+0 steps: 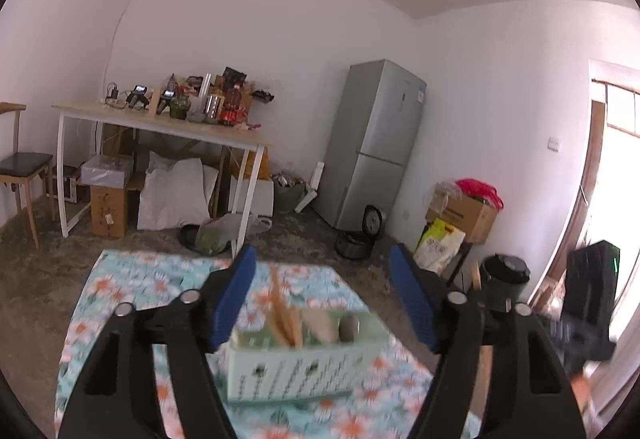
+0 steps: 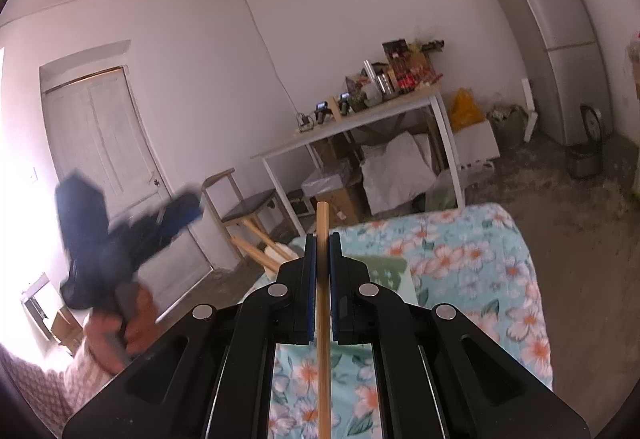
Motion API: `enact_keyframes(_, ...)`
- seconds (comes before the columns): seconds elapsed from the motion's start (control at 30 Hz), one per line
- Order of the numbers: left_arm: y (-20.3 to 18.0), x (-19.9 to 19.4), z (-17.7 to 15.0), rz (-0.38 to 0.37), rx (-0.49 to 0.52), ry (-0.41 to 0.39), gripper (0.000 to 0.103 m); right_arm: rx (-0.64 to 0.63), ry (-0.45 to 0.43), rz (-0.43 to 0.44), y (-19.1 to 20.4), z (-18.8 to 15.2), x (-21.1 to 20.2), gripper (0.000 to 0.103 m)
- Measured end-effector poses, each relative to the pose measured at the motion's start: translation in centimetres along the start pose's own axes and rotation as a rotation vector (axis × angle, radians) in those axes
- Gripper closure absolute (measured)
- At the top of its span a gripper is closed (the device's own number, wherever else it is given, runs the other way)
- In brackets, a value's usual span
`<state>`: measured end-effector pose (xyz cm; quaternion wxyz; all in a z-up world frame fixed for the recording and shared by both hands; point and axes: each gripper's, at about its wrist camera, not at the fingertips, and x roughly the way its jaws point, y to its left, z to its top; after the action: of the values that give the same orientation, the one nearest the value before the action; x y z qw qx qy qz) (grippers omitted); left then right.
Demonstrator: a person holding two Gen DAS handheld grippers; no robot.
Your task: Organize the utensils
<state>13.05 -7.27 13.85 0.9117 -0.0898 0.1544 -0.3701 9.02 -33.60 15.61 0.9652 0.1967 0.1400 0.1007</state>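
A pale green utensil holder (image 1: 298, 363) stands on the floral tablecloth (image 1: 120, 303), holding wooden chopsticks (image 1: 282, 313) and spoons (image 1: 320, 325). My left gripper (image 1: 322, 265) is open, held above and just in front of the holder, empty. My right gripper (image 2: 322, 243) is shut on a single wooden chopstick (image 2: 323, 319) that runs along between its blue pads and sticks out past the tips. A corner of the green holder (image 2: 386, 271) shows just right of the right gripper. The left gripper (image 2: 132, 235) appears blurred at the left of the right wrist view.
The floral-cloth table (image 2: 472, 263) ends close ahead. Beyond it are a white-legged desk (image 1: 160, 127) piled with bottles and boxes, a wooden chair (image 1: 20, 167), a grey fridge (image 1: 376, 143), cardboard boxes (image 1: 464, 215), a rice cooker (image 1: 354, 243) and a black bin (image 1: 502, 279).
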Motion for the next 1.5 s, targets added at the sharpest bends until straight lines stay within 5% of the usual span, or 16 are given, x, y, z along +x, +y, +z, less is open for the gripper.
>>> enact_keyframes(0.47, 3.6, -3.4, -13.0, 0.037, -0.12, 0.309, 0.028, -0.019, -0.198, 0.072, 0.4, 8.3, 5.4, 0.099)
enact_keyframes(0.67, 4.0, -3.5, -16.1, 0.068, -0.142, 0.365, 0.027, -0.006, -0.25, 0.038, -1.1, 10.3, 8.4, 0.099)
enact_keyframes(0.9, 4.6, -3.1, -16.4, 0.091, -0.128, 0.374, 0.024, -0.016, -0.276, -0.043, -3.2, 9.8, 10.8, 0.099)
enact_keyframes(1.13, 4.8, -2.7, -16.3, 0.101, -0.136, 0.375, 0.023, -0.072, -0.182, -0.106, -4.6, 5.1, 11.9, 0.094)
enact_keyframes(1.3, 4.4, -2.9, -15.9, 0.112, -0.12, 0.358, 0.021, -0.104, -0.18, -0.116, -4.0, 3.3, 7.9, 0.059)
enact_keyframes(1.5, 3.6, -3.7, -14.9, 0.153, -0.108, 0.32, 0.013, -0.053, -0.176, -0.135, -3.9, 1.7, 2.3, 0.039)
